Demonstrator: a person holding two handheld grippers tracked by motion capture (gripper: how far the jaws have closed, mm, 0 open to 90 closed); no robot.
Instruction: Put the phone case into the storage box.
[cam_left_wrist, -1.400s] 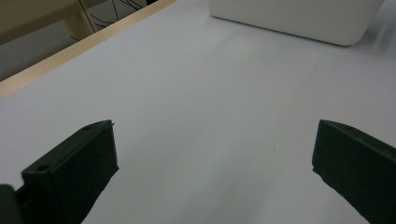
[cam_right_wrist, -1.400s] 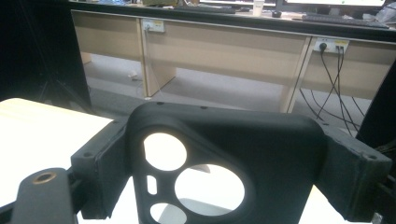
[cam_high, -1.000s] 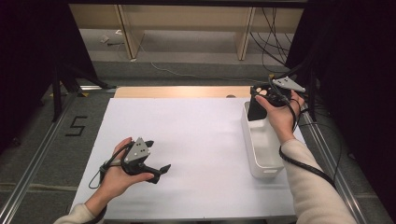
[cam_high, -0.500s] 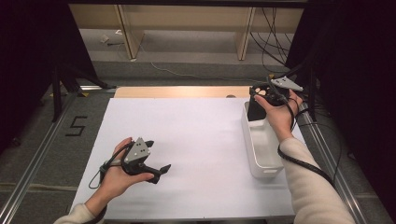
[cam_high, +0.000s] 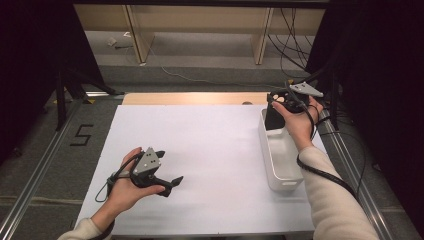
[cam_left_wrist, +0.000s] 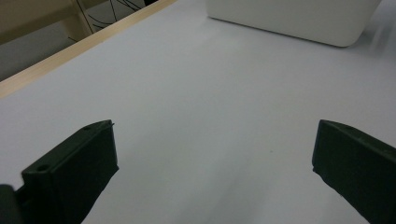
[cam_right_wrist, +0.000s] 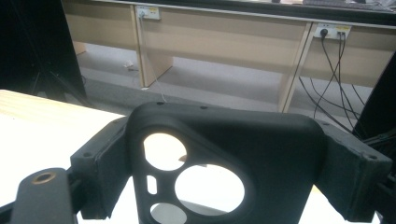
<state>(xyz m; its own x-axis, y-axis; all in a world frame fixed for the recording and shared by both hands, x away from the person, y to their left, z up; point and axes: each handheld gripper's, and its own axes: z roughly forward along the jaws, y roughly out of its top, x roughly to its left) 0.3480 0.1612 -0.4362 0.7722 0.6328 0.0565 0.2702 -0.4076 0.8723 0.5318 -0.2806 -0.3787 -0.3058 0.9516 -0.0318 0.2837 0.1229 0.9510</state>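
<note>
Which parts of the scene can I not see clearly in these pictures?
- Lower end of the phone case: cut off by the bottom edge of the right gripper view.
- Far end of the white bin: covered in the high view by the case and the right gripper.
- Bin's inside: the left gripper view shows its outer wall alone.
- Left gripper: jaw tips cropped there.

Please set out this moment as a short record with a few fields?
left gripper: open, holds nothing, low over the white table
right gripper: shut on a black phone case, above the far end of the bin
bin: white, at the table's right edge, looks empty
</note>
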